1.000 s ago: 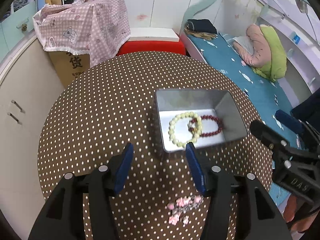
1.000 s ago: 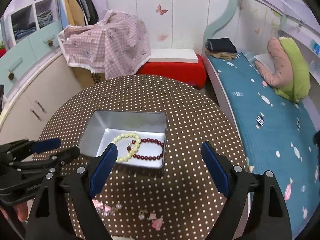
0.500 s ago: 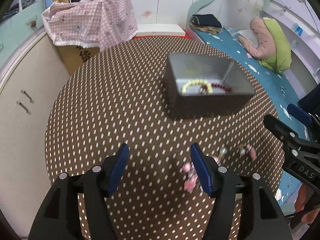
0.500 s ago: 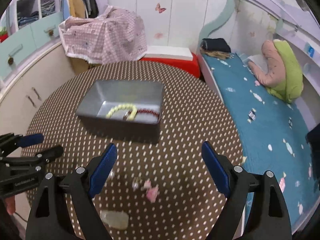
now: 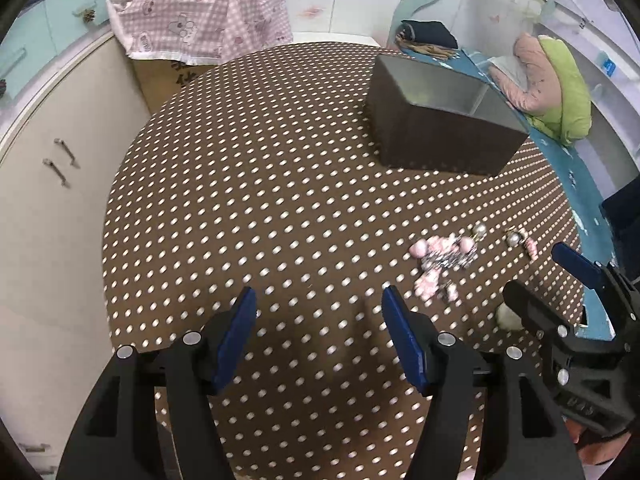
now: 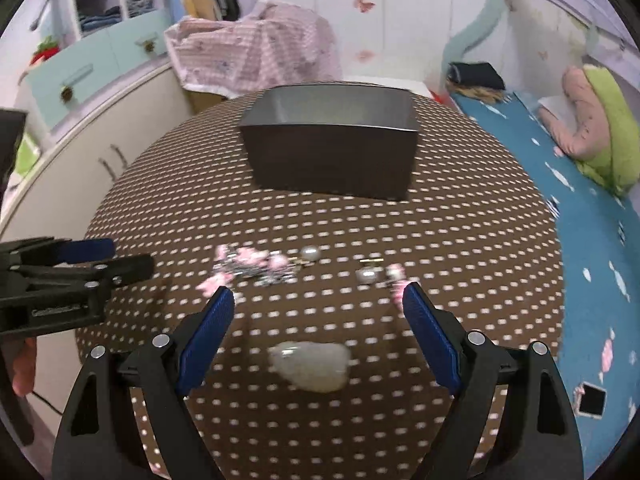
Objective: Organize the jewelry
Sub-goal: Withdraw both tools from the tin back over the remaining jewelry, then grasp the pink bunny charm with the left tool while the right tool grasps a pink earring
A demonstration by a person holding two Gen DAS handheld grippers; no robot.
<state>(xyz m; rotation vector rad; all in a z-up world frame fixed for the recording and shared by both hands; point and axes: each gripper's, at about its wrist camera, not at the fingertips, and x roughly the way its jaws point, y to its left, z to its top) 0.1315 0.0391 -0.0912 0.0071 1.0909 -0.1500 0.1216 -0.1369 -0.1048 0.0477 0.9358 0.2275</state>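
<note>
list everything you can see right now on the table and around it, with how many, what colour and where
table: one, round, brown cloth with white dots, centre
metal box: one, grey, open top, far side of table
pink hair clip: one, pink with dark sparkly parts, near side, left of the pearls
pearl earrings: two, white, near side, set apart
pale stone pendant: one, whitish, nearest edge, between the right fingers
checked cloth: one, pink, over a box behind the table
bed: one, blue cover, right
left hand-held gripper: black, blue pads, open, empty
right hand-held gripper: black, blue pads, open, empty
</note>
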